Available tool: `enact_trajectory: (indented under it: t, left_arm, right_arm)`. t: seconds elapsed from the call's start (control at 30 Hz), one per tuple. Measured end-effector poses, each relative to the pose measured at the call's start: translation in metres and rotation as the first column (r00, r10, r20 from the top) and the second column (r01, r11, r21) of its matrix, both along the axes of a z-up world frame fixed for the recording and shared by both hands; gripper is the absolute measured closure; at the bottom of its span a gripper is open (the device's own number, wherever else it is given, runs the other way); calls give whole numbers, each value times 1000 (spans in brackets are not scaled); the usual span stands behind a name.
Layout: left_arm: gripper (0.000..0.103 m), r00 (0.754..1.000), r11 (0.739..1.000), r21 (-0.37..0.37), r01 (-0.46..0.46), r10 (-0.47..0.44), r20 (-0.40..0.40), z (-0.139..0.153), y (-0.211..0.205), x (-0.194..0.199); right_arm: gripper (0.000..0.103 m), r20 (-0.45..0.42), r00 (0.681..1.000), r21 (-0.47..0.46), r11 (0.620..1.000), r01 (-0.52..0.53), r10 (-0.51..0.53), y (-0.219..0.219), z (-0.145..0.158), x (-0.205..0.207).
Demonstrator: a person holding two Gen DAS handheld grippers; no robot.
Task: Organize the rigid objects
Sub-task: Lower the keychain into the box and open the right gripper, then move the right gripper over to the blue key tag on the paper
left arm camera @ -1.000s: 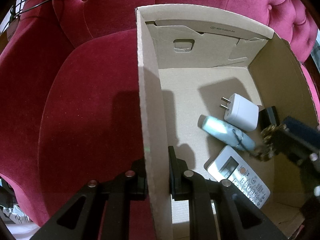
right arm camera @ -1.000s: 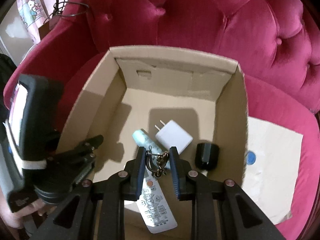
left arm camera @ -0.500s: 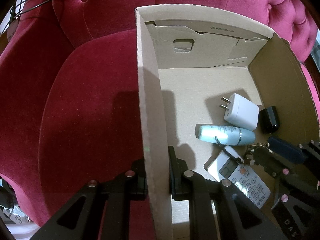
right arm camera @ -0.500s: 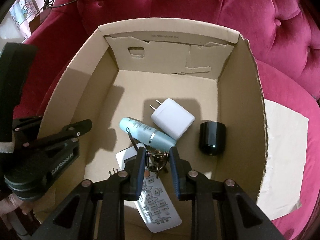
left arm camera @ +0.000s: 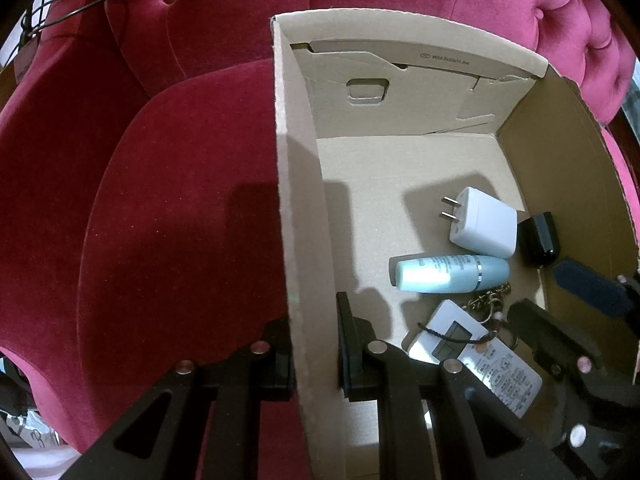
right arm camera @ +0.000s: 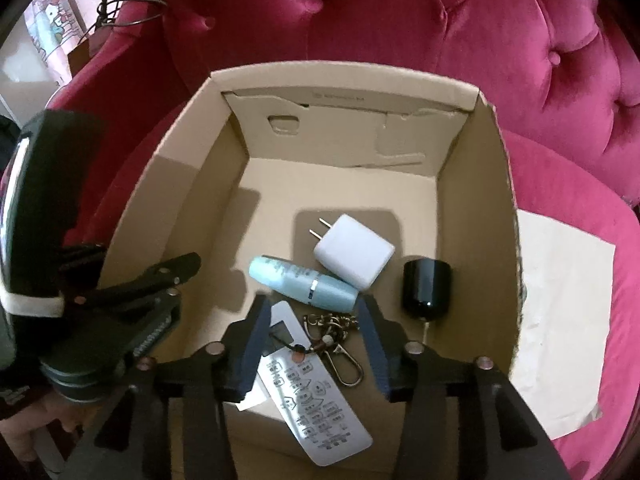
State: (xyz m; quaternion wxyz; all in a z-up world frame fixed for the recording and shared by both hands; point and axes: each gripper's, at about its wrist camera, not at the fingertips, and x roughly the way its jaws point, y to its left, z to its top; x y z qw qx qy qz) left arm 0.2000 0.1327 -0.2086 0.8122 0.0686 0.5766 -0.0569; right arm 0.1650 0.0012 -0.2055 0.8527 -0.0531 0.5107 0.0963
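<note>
Gripping box wall (left arm camera: 298,208) — left gripper (left arm camera: 314,354), keychain (right arm camera: 334,338) released

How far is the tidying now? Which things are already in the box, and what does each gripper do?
Done: the charger, bottle, black cap, remote and keychain all lie in the box. In hand: the left gripper clamps the box's wall; the right gripper is open, its jaws either side of the keychain. Left: no other loose object shows on the sofa.

I'm counting one cardboard box (right arm camera: 472,216) holding five items: one white charger (right arm camera: 354,256), one blue bottle (right arm camera: 304,280), one black cap (right arm camera: 426,288), one remote (right arm camera: 316,400), one keychain (right arm camera: 336,340).
</note>
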Motion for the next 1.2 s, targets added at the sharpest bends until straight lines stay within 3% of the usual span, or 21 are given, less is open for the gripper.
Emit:
enact_trajectory:
  t: [0.3,0.6,1.2]
  left_arm:
    - [86,1000,1000,-1,-1,1,0,0,0,-1]
    - [86,1000,1000,0,1,-1,2,1,1,-1]
    - [87,1000,1000,1,1,-1,2,1,2,-1]
  right_arm:
    - [31,40,999,-22,1000,17,-16,-1,13,-2]
    - [0,120,993,-36,999,17,-13,-10,40,-7]
    - [0,225,966,-52,989,140,-125,-87,78,-11]
